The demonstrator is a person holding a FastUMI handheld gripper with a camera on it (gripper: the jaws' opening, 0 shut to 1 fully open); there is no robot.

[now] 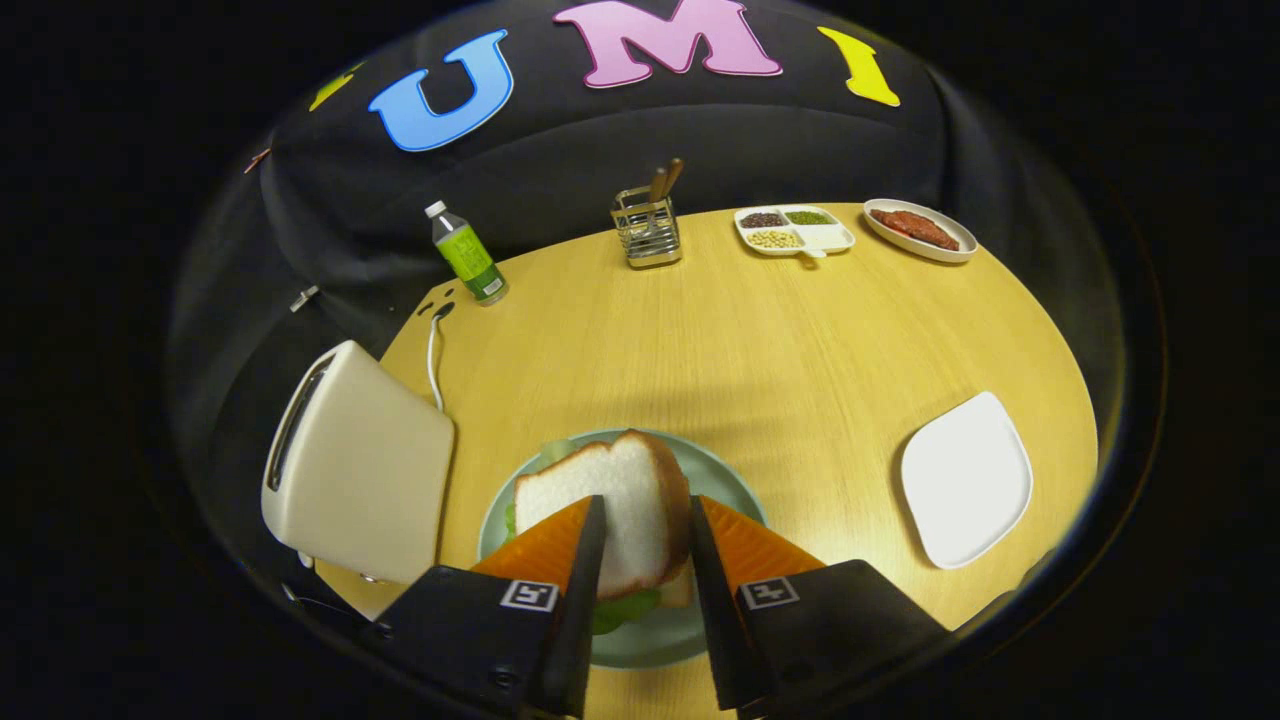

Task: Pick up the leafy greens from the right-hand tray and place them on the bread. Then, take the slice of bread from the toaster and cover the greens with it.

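Note:
A white bread slice (605, 478) with a brown crust lies tilted on top of the leafy greens (628, 606) on the pale green plate (722, 482). A bit of the lower bread (680, 592) peeks out under the greens. My gripper (646, 500) hangs just over the plate, open. The slice sits between and under the fingertips: the left finger (585, 560) crosses its face and the right one (712, 560) stands at its crust. Left of the plate is the cream toaster (350, 480). The white right-hand tray (965, 480) is bare.
Along the table's far side stand a green-labelled bottle (468, 255), a wire utensil holder (648, 232), a divided dish of beans (795, 230) and an oval plate of red meat (918, 230). The toaster's white cord (433, 350) runs toward the back left edge.

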